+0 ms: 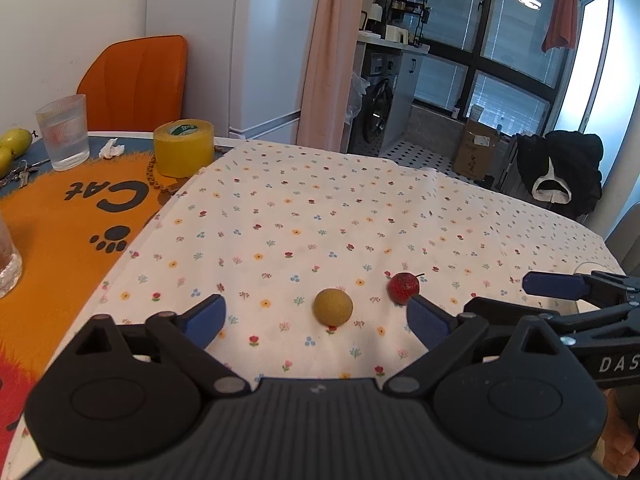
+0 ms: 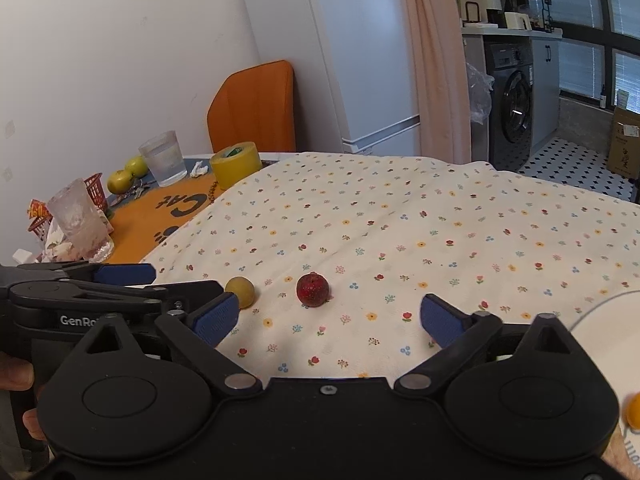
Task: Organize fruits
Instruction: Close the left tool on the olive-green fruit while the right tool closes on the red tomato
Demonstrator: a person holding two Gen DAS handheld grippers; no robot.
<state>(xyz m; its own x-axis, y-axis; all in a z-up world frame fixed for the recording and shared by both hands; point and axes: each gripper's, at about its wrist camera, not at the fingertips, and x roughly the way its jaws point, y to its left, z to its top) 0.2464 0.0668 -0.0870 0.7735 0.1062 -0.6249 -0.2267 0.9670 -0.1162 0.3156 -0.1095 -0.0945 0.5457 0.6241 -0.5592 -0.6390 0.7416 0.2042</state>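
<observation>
Just ahead of both tools, two small fruits lie on the flowered cloth (image 1: 320, 208) that covers most of the surface. The left tool (image 1: 316, 316) has its blue pads spread wide with nothing between them, and the yellow-brown round fruit (image 1: 333, 306) sits on the cloth in the gap between them, nearer the right pad but apart from both. The red fruit (image 1: 403, 288), with a thin stem, rests just beside it on the right, close to that right pad. The right tool (image 2: 330, 318) is likewise spread open and empty; in its view the red fruit lies ahead between its fingers, and the yellow-brown one sits to the left, partly hidden behind the left tool's blue pad. At the right edge of that view a white plate (image 2: 600, 340) shows in part, with a small orange fruit (image 2: 634, 416) at its near side. Farther back on the left, an orange mat printed "Cat" (image 1: 80, 216) carries a roll of yellow tape (image 1: 184, 147), a ribbed glass (image 1: 64, 132), a crumpled tissue (image 1: 111, 148) and keys (image 1: 20, 174), with green fruits (image 2: 128, 174) and a red basket (image 2: 96, 190) beyond. An orange chair (image 1: 136, 80) stands behind the surface.
</observation>
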